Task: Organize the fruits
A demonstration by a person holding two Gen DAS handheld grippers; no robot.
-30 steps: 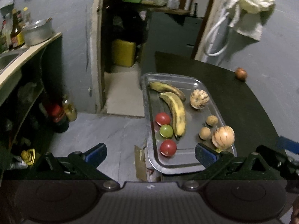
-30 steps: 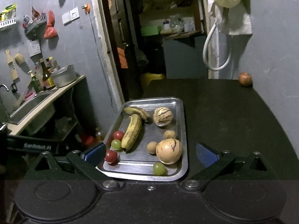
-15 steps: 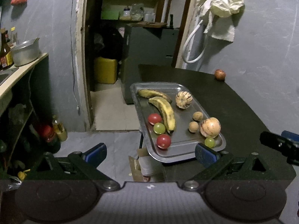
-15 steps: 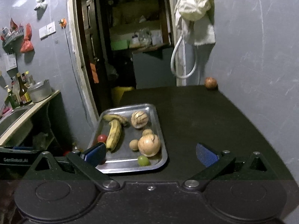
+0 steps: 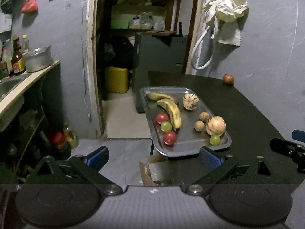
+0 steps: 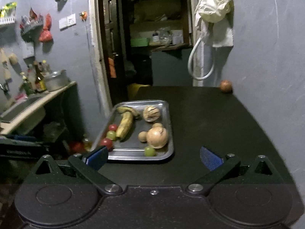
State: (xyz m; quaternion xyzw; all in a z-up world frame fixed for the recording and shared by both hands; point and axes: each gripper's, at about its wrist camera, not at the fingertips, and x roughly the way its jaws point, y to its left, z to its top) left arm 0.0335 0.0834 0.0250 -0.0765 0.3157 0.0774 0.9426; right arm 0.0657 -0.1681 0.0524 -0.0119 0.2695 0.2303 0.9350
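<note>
Steel tray (image 5: 226, 143): sits at the left edge of a dark table (image 6: 219, 118), holding every fruit but one.
Fruits on tray: two bananas (image 5: 172, 110), two red tomatoes (image 5: 169, 137), striped pale melons (image 5: 215, 125).
Stray fruit (image 6: 226, 85): far corner, against the wall.
Left gripper (image 5: 153, 155): jaws wide apart, empty, short of the tray.
Right gripper (image 6: 154, 155): jaws wide apart, empty, touching nothing.
</note>
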